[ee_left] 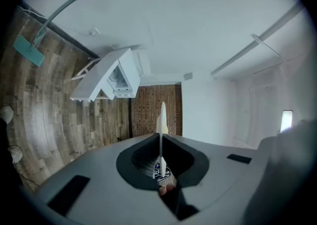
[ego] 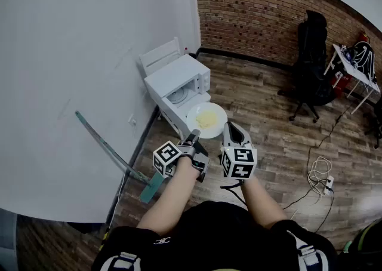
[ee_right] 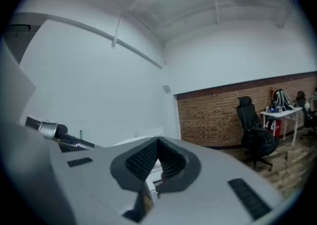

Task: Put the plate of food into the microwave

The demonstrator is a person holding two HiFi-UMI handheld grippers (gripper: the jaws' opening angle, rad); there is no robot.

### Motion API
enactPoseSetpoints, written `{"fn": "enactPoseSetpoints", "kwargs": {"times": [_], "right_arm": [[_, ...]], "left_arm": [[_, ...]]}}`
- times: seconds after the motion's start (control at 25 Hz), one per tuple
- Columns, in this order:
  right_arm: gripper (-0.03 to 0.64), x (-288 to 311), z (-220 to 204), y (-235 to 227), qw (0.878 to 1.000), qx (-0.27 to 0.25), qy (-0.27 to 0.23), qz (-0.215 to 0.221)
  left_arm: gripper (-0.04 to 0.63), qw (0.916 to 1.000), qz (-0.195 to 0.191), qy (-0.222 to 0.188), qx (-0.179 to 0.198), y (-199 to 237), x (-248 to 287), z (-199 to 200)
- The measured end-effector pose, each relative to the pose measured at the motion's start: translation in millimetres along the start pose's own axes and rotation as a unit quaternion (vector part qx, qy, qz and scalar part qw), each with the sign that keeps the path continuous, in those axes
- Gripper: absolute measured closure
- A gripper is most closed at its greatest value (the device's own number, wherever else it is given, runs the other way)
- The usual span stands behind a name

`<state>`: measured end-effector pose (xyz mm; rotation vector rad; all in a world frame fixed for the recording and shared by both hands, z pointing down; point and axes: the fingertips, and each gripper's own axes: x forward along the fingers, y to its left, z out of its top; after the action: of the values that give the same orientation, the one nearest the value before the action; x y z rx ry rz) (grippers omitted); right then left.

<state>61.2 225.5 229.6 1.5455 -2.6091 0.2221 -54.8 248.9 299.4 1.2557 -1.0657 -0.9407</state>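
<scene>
A white plate [ego: 207, 119] with yellow food is held level just in front of the white microwave [ego: 179, 82], which stands on the wooden floor by the wall with its door open. My left gripper [ego: 192, 138] is shut on the plate's near rim. In the left gripper view the plate [ee_left: 161, 120] shows edge-on between the jaws, with the microwave [ee_left: 113, 76] beyond. My right gripper [ego: 229, 134] is beside the plate's right rim, its jaws closed with nothing between them. I cannot tell whether it touches the plate. The plate's rim [ee_right: 130, 143] shows to its left.
A white wall [ego: 77, 73] runs along the left, with a long green-handled tool [ego: 113, 155] leaning on it. A brick wall [ego: 250, 13] lies behind. A black office chair [ego: 310, 64], a white table [ego: 353, 67] and floor cables [ego: 321, 177] are to the right.
</scene>
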Motion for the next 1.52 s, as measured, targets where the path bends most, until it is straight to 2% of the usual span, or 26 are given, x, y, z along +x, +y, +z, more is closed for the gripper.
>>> {"fn": "enactPoseSetpoints", "kwargs": {"times": [0.24, 0.36, 0.48, 0.64, 0.96, 1.24, 1.52], "right_arm": [[0.611, -6, 1, 3, 1.0, -0.003, 0.005, 0.001], [0.611, 3, 3, 13, 1.0, -0.005, 0.0, 0.001], [0.611, 10, 2, 23, 1.0, -0.007, -0.006, -0.009], [0.611, 0, 4, 22, 1.0, -0.004, -0.006, -0.026], [0.611, 7, -16, 24, 0.998, -0.003, 0.011, -0.059], [0.611, 20, -23, -20, 0.995, 0.019, 0.01, -0.092], [0.611, 55, -14, -95, 0.996, 0.029, -0.005, -0.09]], "left_arm": [[0.581, 1.0, 0.001, 0.001, -0.002, -3, -4, -2], [0.581, 1.0, -0.004, 0.006, -0.005, -4, -2, 10], [0.581, 0.9998, -0.006, 0.01, -0.013, 1, -3, 23], [0.581, 0.9998, -0.004, 0.013, -0.016, 0, -10, 22], [0.581, 0.9982, 0.012, 0.054, -0.022, 21, -1, 26], [0.581, 0.9966, 0.021, 0.079, -0.013, 29, 38, 13], [0.581, 0.9966, 0.023, 0.079, -0.005, 24, 113, -14]]}}
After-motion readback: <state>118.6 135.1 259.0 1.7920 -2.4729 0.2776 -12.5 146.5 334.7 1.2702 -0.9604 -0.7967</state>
